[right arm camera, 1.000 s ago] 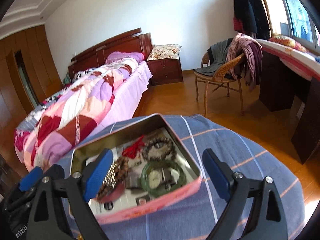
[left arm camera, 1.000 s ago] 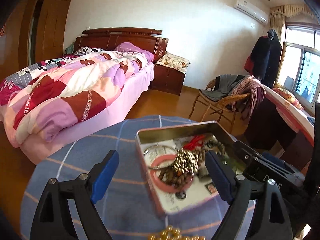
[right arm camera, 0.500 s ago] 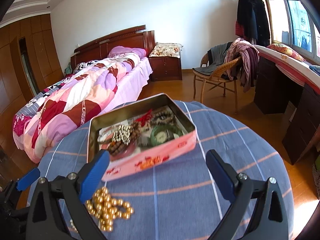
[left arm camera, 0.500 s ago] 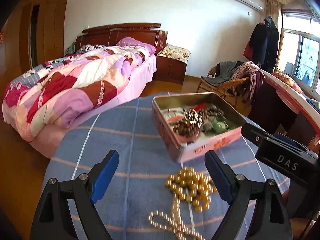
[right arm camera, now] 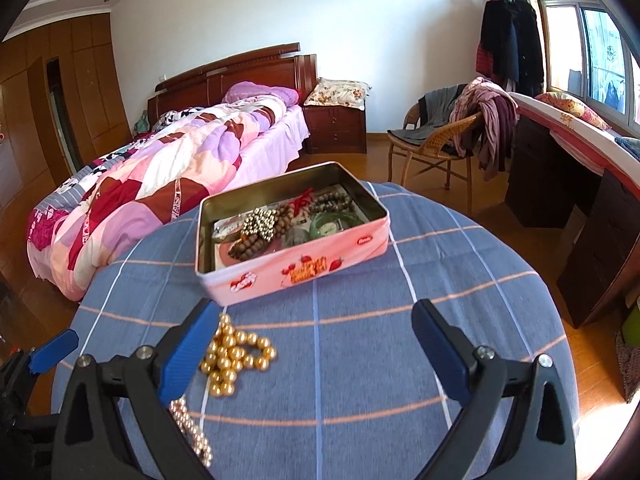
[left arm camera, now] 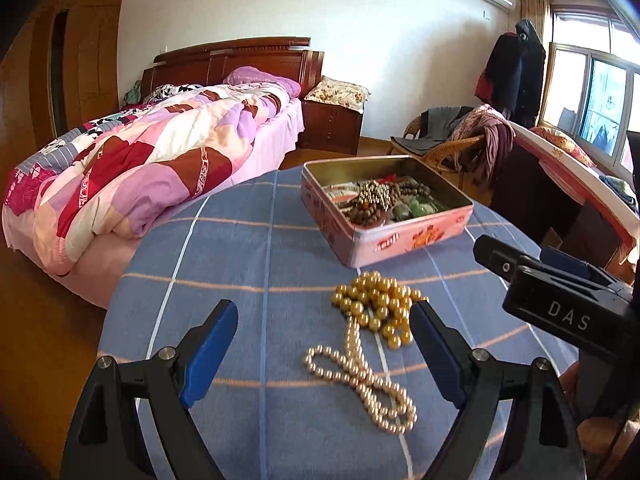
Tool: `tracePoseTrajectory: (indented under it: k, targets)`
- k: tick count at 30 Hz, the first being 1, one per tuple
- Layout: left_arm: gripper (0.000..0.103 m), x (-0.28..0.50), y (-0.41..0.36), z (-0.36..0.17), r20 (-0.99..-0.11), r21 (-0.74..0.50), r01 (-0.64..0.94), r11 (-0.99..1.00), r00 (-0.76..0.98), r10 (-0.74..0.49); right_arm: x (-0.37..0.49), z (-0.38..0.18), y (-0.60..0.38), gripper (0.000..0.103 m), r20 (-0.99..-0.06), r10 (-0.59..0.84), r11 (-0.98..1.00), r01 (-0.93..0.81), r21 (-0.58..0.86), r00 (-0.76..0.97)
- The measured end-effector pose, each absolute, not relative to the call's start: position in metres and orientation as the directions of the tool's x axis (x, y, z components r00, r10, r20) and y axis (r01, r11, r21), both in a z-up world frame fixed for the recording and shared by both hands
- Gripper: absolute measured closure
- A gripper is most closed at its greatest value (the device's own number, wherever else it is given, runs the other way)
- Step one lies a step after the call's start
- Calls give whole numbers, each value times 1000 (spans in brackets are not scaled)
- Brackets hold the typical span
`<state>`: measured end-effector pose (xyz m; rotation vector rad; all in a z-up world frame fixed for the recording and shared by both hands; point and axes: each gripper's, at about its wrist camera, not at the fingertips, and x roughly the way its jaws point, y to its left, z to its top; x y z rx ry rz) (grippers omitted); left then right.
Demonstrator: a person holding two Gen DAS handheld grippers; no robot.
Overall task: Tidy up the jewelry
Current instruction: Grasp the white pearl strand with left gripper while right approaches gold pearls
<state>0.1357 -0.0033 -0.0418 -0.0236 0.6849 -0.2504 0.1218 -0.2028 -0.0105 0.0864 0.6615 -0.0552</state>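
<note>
both cameras sit farther back from the pink tin [left arm camera: 386,216] than a second ago, when it filled the lower centre of each view; now it lies in the middle of the frame and the counter [left arm camera: 248,264] in front of it has come into sight. that pullback shows two strands outside the tin: a gold bead necklace [left arm camera: 376,306] heaped just below the tin's near wall, and a pale pearl strand [left arm camera: 362,376] trailing from it toward the lower edge of the left view. the tin already holds brown wooden beads [right arm camera: 260,238], a cluster of metallic beads [right arm camera: 260,222] and a green bangle [right arm camera: 334,226]. judgement: the retreat reads as lining up on the loose strands, so the sorting is partly done with these two left. left gripper [left arm camera: 324,344] hovers low over the cloth, level, jaws spread wide and empty, the gold heap touching or just beside its right-hand finger in frame, the pearls between the fingers. right gripper [right arm camera: 316,344] hangs at similar height, jaws wide and empty, framing bare cloth at lower centre; the gold heap lies just by its left-hand finger, and its body shows at the right edge of the left view.
</note>
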Motion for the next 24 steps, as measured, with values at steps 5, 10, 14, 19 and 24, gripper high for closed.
tracePoseTrajectory:
  k: [5,10,14,19,24]
  targets:
    - [16,124,6,-54,-646,-83,229,970,728,-227,106,-17,-205,4,-623,-42,996,79,31,781]
    - [16,115,17,-70,-686,-68,226,972,697,-210,91,-31,-211,4,-660,-37,996,78,32,750]
    - [16,115,18,-75,-707,-99,234,967,667,-233,83,-38,-209,4,-680,-18,997,64,43,733]
    - [16,126,3,-71,-707,-178,263,948,636,-309,80,-36,-204,9,-662,-37,997,71,24,748]
    - [24,145,-21,-80,-741,-155,255,955,609,-282,81,-35,-212,15,-668,-35,994,92,50,743]
